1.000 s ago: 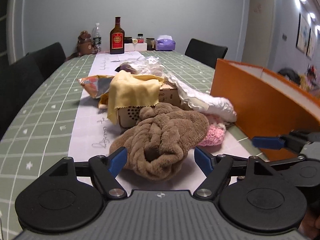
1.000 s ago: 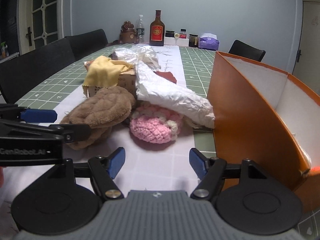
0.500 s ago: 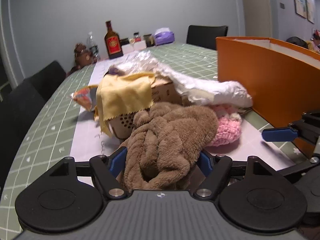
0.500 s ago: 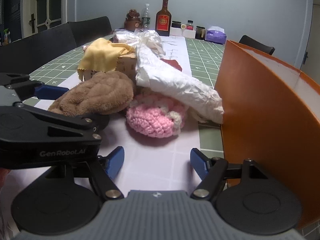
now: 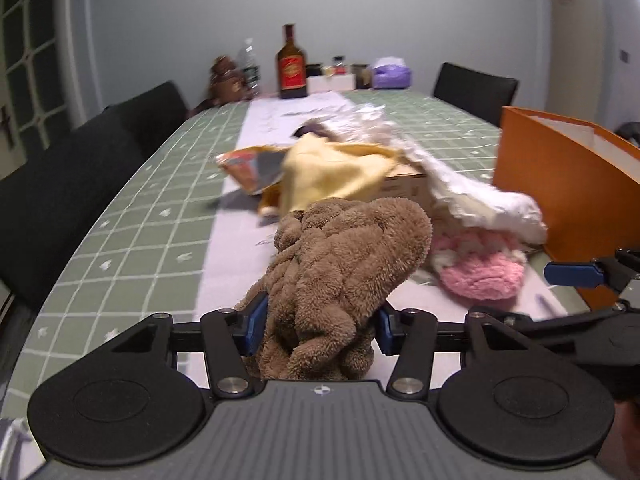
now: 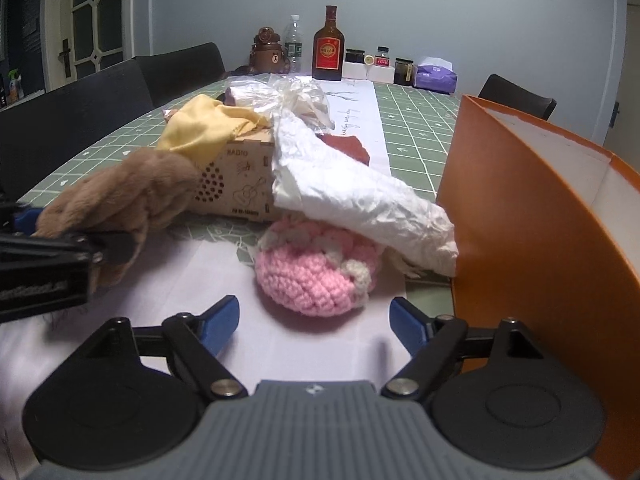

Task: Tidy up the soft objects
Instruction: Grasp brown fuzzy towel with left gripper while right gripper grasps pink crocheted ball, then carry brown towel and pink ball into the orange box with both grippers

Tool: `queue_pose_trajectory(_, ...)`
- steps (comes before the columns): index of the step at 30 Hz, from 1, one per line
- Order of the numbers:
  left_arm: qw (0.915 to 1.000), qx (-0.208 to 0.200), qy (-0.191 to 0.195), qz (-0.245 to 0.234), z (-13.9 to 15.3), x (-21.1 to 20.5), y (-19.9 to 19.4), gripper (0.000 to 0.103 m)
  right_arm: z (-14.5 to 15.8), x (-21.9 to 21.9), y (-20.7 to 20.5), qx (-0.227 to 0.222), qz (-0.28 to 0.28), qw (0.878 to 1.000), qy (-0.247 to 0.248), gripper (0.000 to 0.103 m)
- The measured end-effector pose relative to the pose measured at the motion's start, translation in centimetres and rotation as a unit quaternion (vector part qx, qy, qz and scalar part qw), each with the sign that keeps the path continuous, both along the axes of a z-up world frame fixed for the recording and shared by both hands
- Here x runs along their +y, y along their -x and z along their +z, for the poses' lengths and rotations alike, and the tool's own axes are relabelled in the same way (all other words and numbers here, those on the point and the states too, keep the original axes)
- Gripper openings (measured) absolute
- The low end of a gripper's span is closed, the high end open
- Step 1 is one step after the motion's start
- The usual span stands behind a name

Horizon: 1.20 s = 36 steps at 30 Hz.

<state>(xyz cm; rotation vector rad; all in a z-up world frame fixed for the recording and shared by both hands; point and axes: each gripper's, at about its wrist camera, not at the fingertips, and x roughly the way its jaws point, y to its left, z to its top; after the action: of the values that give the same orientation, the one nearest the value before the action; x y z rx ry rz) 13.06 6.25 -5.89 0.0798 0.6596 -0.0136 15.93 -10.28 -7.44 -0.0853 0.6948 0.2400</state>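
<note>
My left gripper [image 5: 318, 330] is shut on a fluffy brown towel [image 5: 344, 264] and holds it lifted off the white table runner; the towel also shows at the left of the right wrist view [image 6: 128, 196]. My right gripper [image 6: 314, 322] is open and empty, just short of a pink crocheted hat [image 6: 316, 272], which also shows in the left wrist view [image 5: 480, 276]. A yellow cloth [image 6: 204, 132] drapes over a small wooden radio box [image 6: 244, 192]. A crumpled white sheet [image 6: 356, 200] lies over the hat's far edge.
An orange box with a white inside [image 6: 552, 216] stands open on the right. Crinkled clear plastic [image 6: 296, 100] and a snack bag [image 5: 248, 164] lie behind the pile. A bottle [image 6: 328, 46], jars and a tissue pack [image 6: 436, 76] stand at the far end. Black chairs [image 5: 60, 200] line the left side.
My left gripper closed on the brown towel and lifted it from the runner. My right gripper moved closer to the pink hat and stayed open.
</note>
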Motion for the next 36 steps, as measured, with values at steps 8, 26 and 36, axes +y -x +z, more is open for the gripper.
queue_pose_trajectory(8,0.9994,0.015,0.015,0.026,-0.3,0.4,0.0,0.06,-0.2,1.1,-2.5,-0.001,-0.018,1.0,-0.006,0.083)
queue_pose_trajectory(26,0.9991,0.024,0.019,0.029,0.1,0.0,1.4,0.06,1.1,0.5,0.2,0.018,0.025,0.999,-0.015,0.031)
queue_pose_trajectory(36,0.9993,0.007,0.019,0.031,1.4,-0.1,4.0,0.06,3.6,0.7,4.5,0.01,0.062,0.998,-0.024,0.031)
